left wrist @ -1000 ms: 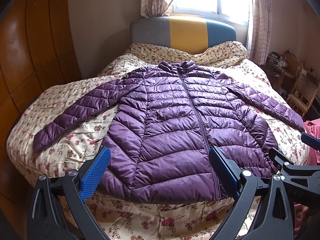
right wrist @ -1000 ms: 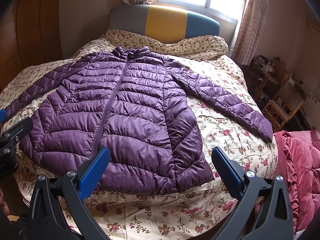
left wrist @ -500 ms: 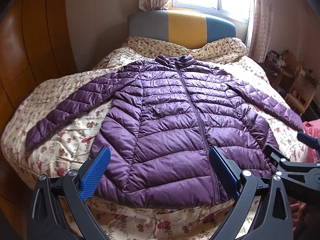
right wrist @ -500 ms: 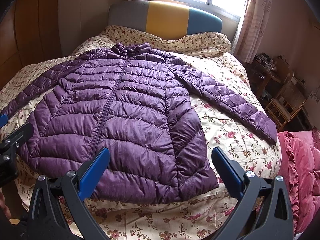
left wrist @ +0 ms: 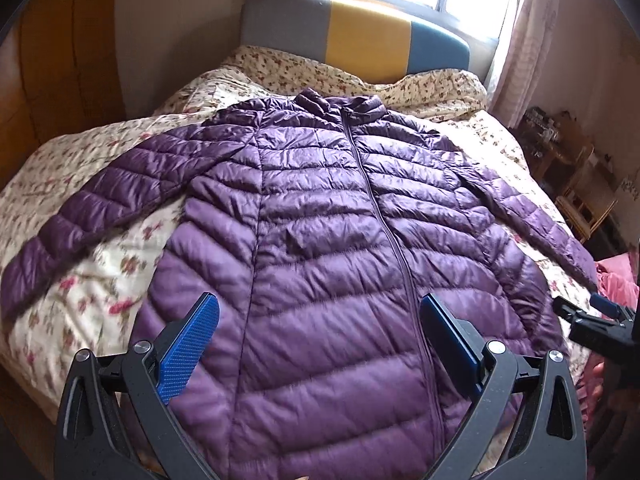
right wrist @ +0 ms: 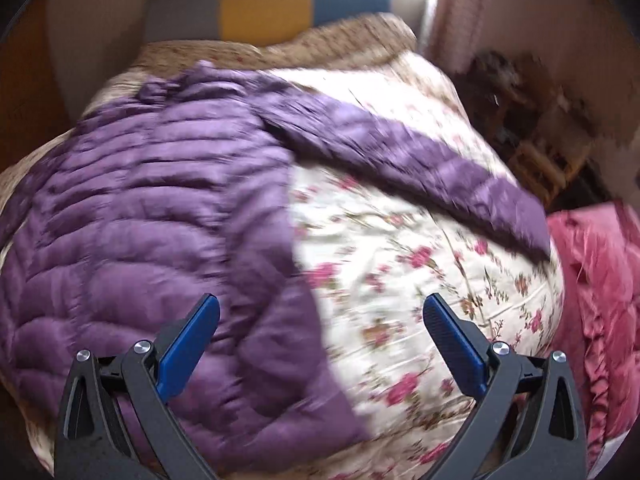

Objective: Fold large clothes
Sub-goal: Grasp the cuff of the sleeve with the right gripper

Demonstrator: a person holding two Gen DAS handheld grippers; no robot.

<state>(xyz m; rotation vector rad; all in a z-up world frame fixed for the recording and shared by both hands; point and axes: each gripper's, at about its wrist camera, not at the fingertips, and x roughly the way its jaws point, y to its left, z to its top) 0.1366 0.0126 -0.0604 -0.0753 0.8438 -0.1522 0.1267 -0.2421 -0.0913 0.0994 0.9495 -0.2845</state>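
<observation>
The purple quilted down jacket [left wrist: 320, 248] lies flat and zipped, front up, on the floral bedspread [left wrist: 80, 288], collar toward the striped headboard [left wrist: 360, 36] and both sleeves spread outward. Compared with half a second ago, the left gripper [left wrist: 320, 340] has come in lower and closer: the hem that then sat just ahead of its fingers [left wrist: 188, 344] now runs beneath them, with the zipper line just inside the right-hand finger. Its fingers stand wide apart, holding nothing. The right gripper [right wrist: 320, 332] has swung to its own right. A moment ago it looked at the jacket's body; now its blurred view shows the jacket's side edge just beyond its left finger, bare bedspread between the fingers, and the right sleeve [right wrist: 420, 160] stretched well ahead toward a pink blanket [right wrist: 600, 280]. Its fingers are also wide apart and empty. Judging from this, folding has not begun. The hands appear to be separating, the right probably heading for the sleeve or side edge to fold it inward first.
</observation>
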